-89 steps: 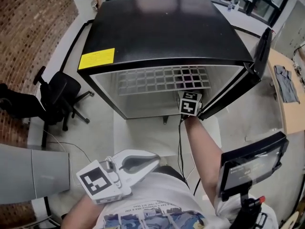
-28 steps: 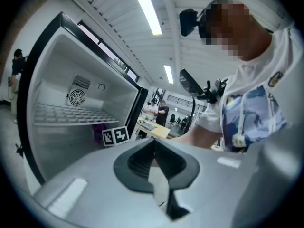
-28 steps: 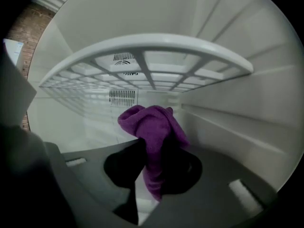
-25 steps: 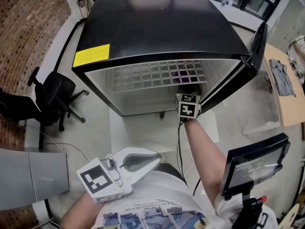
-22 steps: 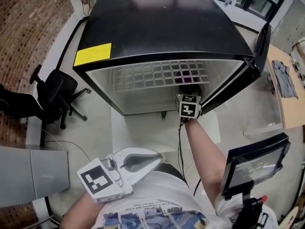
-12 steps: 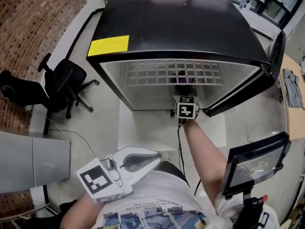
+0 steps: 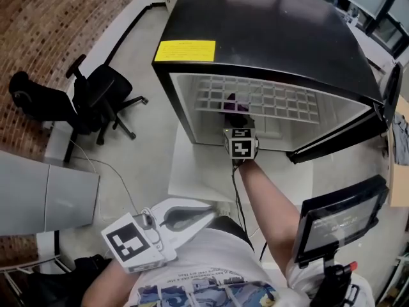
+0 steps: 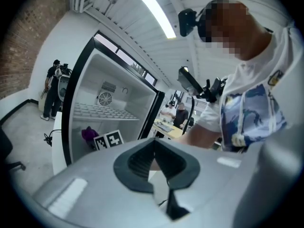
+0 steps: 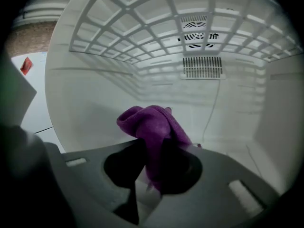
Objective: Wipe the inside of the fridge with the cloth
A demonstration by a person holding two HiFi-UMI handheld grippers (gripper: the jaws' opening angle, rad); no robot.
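Note:
The black fridge [image 7: 268,31] stands open, its white inside showing under a wire shelf [image 7: 262,99]. My right gripper [image 7: 238,117] reaches into the opening below the shelf, shut on a purple cloth [image 9: 154,127] that bunches out past the jaws. In the head view the cloth [image 7: 234,102] shows as a purple patch seen through the shelf. The right gripper view faces the fridge's back wall [image 9: 204,94]; whether the cloth touches a surface cannot be told. My left gripper [image 7: 192,215] is held low by my body, shut and empty, far from the fridge.
The fridge door [image 7: 339,139] hangs open to the right. A black office chair [image 7: 96,101] stands left of the fridge beside a brick wall [image 7: 57,18]. A screen on a stand [image 7: 335,222] is at my right. People stand in the background of the left gripper view.
The right gripper with the cloth has shifted left inside the fridge, from the right side toward the middle-left. My head view has swung, so the fridge sits further right. Left gripper unmoved.

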